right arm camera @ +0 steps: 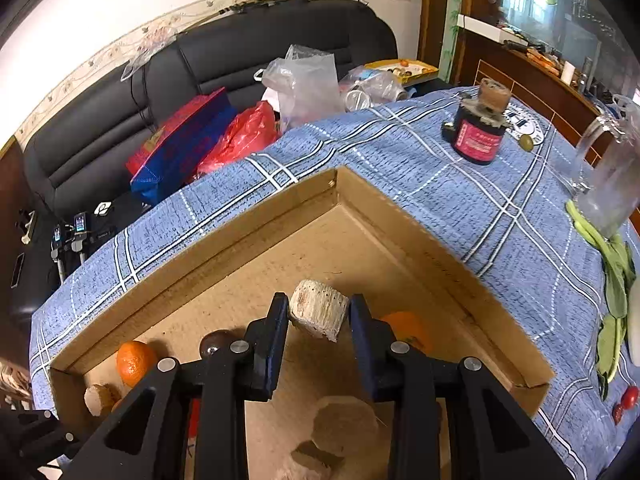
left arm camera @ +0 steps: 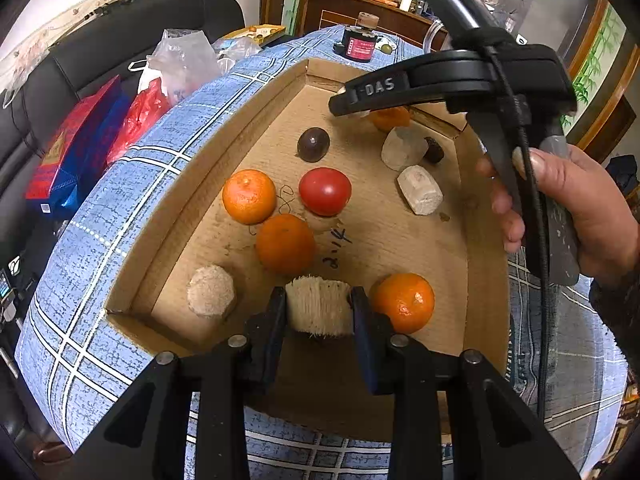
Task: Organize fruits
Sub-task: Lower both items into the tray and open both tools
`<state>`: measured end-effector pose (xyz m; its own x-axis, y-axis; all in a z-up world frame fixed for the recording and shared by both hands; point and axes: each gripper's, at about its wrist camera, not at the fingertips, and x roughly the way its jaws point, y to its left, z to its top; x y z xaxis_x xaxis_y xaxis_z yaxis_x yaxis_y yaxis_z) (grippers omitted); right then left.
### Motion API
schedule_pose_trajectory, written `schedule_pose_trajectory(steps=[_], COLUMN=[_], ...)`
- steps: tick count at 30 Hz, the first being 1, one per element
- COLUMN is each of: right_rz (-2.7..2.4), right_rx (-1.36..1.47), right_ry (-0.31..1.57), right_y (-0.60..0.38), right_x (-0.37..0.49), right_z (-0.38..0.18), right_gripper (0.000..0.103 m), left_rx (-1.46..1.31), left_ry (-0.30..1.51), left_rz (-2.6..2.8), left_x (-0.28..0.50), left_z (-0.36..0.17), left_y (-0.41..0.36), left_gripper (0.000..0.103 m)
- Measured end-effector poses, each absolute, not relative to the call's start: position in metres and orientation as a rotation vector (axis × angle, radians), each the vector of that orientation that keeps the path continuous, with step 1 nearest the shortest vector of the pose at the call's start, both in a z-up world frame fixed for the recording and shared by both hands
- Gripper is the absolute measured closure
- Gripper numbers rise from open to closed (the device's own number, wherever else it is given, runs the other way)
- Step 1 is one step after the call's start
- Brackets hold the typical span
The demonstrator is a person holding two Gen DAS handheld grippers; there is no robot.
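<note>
Both grippers are closed on pale fibrous chunks over the cardboard tray (left arm camera: 484, 240). The left gripper (left arm camera: 319, 312) pinches its chunk (left arm camera: 319, 306) crosswise, an orange (left arm camera: 405, 302) just right of its jaws. The right gripper (right arm camera: 319, 316) holds its chunk (right arm camera: 318, 312) above the far corner, an orange (right arm camera: 406, 330) just behind its right jaw.

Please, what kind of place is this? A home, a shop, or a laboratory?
Most likely a home living room. A black leather sofa piled with plastic bags stands behind a table under a blue checked tablecloth, and a wooden cabinet lines the wall.
</note>
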<state>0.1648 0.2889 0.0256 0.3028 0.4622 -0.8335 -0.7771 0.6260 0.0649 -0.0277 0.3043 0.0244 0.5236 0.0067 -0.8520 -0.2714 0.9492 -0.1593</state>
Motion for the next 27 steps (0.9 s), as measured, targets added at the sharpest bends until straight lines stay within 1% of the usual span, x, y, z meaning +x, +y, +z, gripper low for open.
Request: schedule_pose_trajectory(steps=[19,20,22,24,27], right_rz=[0.807,0.803,0.791,0.785,0.773], right_rx=[-0.470,-0.474,-0.487,-0.492,-0.489], right_ry=[0.970,0.968,0.959,0.946,0.936], right_y=[0.2983,0.2981,0.2977,0.2965,0.2936], right_x=[0.1655,0.1653,0.1639,0.1622,0.1614], right_z=[0.0179,0.0181,0.0196,0.0224,0.0263], right_gripper=[0.069,0.068,0.059,0.054,0.052], left_rx=[-0.289,-0.289,-0.288,-0.287,-0.281], left_ry=[1.024,1.025,1.026,1.026,1.019], left_rz=[0.190,0.189,0.188,0.186,0.194], left_x=[-0.0265,-0.0264,-0.0265,-0.0267,-0.0281], left_z=[0.0237,0.0237,0.0240,0.0242,0.0260], left_y=[0.3016,0.3012,0.3010,0.3010,0.3006], left_gripper=[0.071,0.071,0.071,0.068,0.062])
